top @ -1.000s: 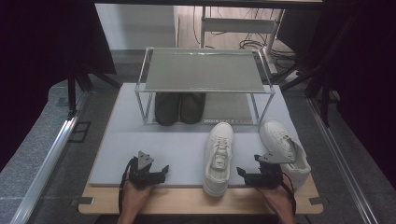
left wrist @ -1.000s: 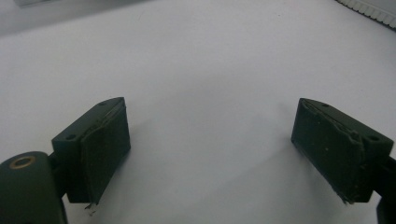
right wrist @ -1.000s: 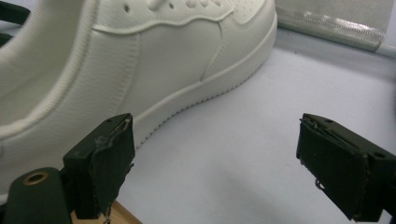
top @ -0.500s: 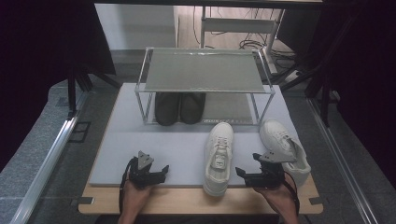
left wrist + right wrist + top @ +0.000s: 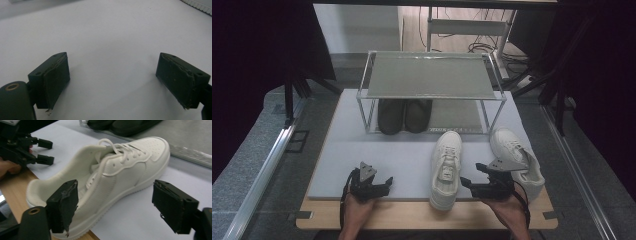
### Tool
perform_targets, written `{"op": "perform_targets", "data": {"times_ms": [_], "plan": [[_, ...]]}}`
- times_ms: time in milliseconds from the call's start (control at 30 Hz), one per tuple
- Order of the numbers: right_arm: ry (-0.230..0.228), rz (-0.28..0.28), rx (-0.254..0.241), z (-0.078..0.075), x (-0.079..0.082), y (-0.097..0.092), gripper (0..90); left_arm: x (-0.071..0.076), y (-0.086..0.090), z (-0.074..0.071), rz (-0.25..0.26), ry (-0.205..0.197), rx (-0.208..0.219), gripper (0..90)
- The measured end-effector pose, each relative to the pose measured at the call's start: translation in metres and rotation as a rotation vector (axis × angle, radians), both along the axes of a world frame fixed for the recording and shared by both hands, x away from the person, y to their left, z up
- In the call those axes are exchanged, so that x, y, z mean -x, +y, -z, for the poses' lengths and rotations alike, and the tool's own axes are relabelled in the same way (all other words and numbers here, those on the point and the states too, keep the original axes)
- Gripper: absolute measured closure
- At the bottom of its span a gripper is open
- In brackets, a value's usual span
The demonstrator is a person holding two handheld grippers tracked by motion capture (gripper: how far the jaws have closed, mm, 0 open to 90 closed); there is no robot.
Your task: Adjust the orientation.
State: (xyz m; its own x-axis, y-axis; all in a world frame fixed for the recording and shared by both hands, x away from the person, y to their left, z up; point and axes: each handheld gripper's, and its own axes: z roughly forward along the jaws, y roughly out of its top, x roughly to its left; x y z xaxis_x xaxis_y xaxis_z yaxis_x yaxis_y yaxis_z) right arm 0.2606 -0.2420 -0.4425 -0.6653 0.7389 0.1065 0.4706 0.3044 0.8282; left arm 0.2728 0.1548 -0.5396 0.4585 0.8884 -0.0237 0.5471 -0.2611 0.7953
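Fingers of my right gripper (image 5: 468,183) spread, just narrowing, aimed at the near white shoe (image 5: 105,177) for grasping; left gripper (image 5: 387,183) spread, idle.

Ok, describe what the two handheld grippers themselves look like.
Both the left gripper and right gripper are black, each topped by a grey three-cornered plate and trailing a black cable. Their jaws are blocky, with dark, worn pads fraying at the edges. The forearms are bare.

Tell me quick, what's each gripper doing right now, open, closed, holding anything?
Left gripper: open, nothing between its jaws, over the white mat.
Right gripper: open, jaws just been closing, aimed at the white sneaker, not gripping it.
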Motion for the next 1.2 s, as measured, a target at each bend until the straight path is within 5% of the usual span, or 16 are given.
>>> {"op": "perform_targets", "data": {"times_ms": [900, 1200], "plan": [[0.1, 0.027, 0.036, 0.023, -0.026, 0.036, 41.7, 0.0, 0.0, 0.0, -0.002, 0.0, 0.001, 11.4], [0.157, 0.041, 0.01, 0.021, -0.027, 0.032, 56.6, 0.0, 0.0, 0.0, -0.003, 0.0, 0.001, 11.4]]}}
